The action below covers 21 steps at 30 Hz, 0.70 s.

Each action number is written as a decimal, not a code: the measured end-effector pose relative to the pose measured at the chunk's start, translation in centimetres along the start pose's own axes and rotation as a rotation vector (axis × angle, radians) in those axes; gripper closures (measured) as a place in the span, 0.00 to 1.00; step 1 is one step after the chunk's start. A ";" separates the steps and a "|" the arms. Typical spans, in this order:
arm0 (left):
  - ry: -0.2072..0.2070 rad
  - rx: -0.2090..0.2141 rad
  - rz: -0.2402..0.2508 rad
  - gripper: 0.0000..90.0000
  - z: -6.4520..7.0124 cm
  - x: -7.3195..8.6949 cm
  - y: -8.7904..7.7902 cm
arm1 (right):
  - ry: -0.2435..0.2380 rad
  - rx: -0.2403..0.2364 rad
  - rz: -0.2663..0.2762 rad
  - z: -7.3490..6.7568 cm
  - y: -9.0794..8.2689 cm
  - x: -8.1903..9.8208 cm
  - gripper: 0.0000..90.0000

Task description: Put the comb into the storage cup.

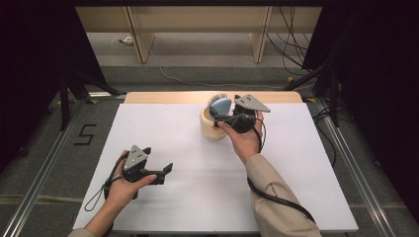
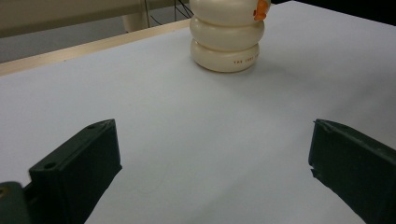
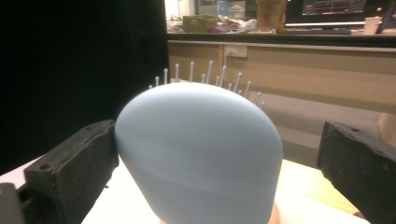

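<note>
Nearest the high camera, the person's sleeve comes in at five o'clock, and the left hand at seven o'clock carries the left gripper low over the white bench. Its jaws stand wide apart with nothing between them, pointing toward two o'clock across bare bench at the cream ridged holder, well apart from it. The right gripper is just past the centre of the bench, toward twelve o'clock, reaching in from three o'clock to the top of the holder. A pale blue hairbrush stands head-up in that holder, bristles facing away from the right gripper. The right jaws are spread as wide as they go on either side of the brush head: the nine o'clock jaw sits against or just beside its edge, I cannot tell which, and the three o'clock jaw stands clear with a gap. Beyond the bench at twelve o'clock are table legs and cables on the floor.
</note>
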<state>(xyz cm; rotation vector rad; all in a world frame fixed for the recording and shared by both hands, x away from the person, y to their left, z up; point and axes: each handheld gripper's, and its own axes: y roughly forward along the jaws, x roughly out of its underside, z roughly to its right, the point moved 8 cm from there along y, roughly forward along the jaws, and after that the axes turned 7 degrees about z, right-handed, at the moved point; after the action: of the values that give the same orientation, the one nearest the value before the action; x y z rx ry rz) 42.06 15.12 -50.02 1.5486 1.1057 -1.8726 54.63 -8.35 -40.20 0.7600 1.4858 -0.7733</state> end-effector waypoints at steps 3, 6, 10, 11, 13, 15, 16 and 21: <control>0.000 0.001 -0.002 0.02 0.0 0.0 0.0 | 0.001 0.010 0.004 0.1 -0.2 -0.3 0.00; 0.000 0.001 -0.001 0.02 0.0 0.0 0.0 | -0.009 0.013 0.000 0.1 -0.4 -0.4 0.00; 0.000 0.001 -0.002 0.02 0.0 0.1 0.0 | -0.014 0.011 -0.014 0.0 -0.8 -0.3 0.00; -0.001 0.002 -0.002 0.02 0.0 0.1 0.0 | -0.016 0.008 -0.015 0.0 -0.9 -0.3 0.00; 0.000 0.002 -0.003 0.02 0.0 0.1 0.0 | -0.022 0.005 -0.020 0.0 -1.2 -0.3 0.00; 0.000 0.002 -0.003 0.02 0.1 0.1 0.0 | -0.021 0.004 -0.019 0.1 -1.5 -0.4 0.00; 0.000 0.002 -0.003 0.02 0.1 0.1 0.0 | -0.020 0.003 -0.018 0.2 -1.6 -0.4 0.00; -0.001 0.000 -0.002 0.02 0.0 0.1 0.0 | -0.030 0.001 -0.026 0.6 -2.6 -0.4 0.00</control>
<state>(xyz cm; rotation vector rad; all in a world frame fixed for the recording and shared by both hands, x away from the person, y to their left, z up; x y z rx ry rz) 42.04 15.10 -50.10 1.5469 1.1068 -1.8752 52.85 -10.25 -39.77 0.7280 1.4706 -0.8013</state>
